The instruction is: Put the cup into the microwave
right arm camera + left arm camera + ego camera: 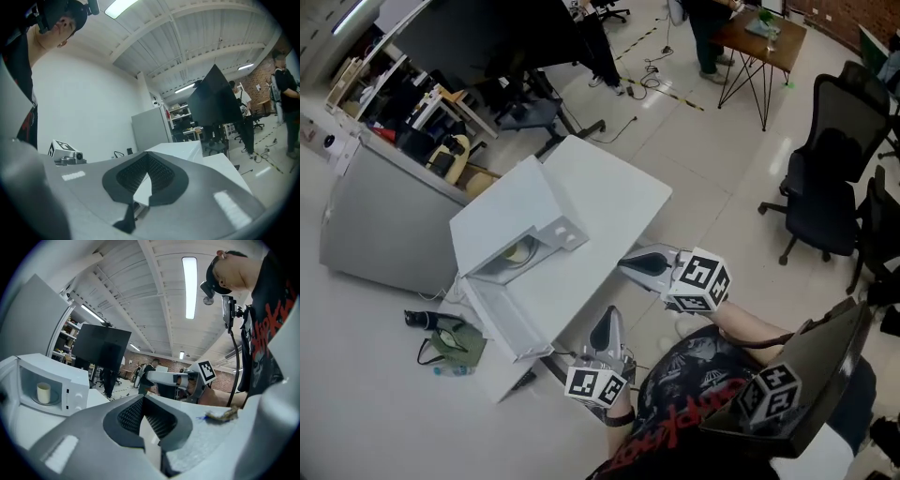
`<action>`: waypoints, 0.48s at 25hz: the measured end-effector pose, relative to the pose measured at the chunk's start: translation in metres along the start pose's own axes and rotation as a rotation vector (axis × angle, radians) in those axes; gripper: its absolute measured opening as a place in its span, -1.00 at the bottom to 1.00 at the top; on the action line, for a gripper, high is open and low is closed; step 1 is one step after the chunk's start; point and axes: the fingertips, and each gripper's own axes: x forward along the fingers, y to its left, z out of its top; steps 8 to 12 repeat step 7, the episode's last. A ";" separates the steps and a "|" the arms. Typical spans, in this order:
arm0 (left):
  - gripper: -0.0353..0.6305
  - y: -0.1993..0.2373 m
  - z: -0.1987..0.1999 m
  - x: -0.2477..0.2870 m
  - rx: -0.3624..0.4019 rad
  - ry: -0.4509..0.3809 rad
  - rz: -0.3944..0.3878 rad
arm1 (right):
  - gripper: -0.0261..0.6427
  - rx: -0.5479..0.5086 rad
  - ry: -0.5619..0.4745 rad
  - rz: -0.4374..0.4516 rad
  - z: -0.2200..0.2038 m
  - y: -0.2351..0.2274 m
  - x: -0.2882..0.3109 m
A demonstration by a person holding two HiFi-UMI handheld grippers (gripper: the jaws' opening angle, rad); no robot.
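Note:
A white microwave stands on the white table with its door swung open toward the front left. The pale cup sits upright inside on the turntable; in the left gripper view the cup shows in the cavity of the microwave. My left gripper hovers at the table's near edge, jaws shut and empty. My right gripper is off the table's right edge, also shut on nothing. Both are apart from the microwave.
A grey cabinet stands left of the table. A green bag lies on the floor by the door. Black office chairs are at the right, a wooden table farther back. A person stands near it.

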 end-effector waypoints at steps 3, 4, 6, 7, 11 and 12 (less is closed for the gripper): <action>-0.89 0.000 -0.011 -0.010 -0.021 0.033 -0.019 | -0.92 0.027 -0.007 -0.010 -0.002 0.011 -0.002; -0.89 0.000 -0.014 -0.015 -0.026 0.054 -0.033 | -0.92 0.039 -0.010 -0.019 -0.004 0.016 -0.003; -0.89 0.000 -0.021 -0.024 -0.032 0.102 -0.074 | -0.92 0.064 -0.021 -0.053 -0.009 0.026 -0.007; -0.89 0.000 -0.025 -0.028 -0.035 0.127 -0.096 | -0.92 0.077 -0.028 -0.074 -0.011 0.030 -0.009; -0.89 0.000 -0.025 -0.028 -0.035 0.127 -0.096 | -0.92 0.077 -0.028 -0.074 -0.011 0.030 -0.009; -0.89 0.000 -0.025 -0.028 -0.035 0.127 -0.096 | -0.92 0.077 -0.028 -0.074 -0.011 0.030 -0.009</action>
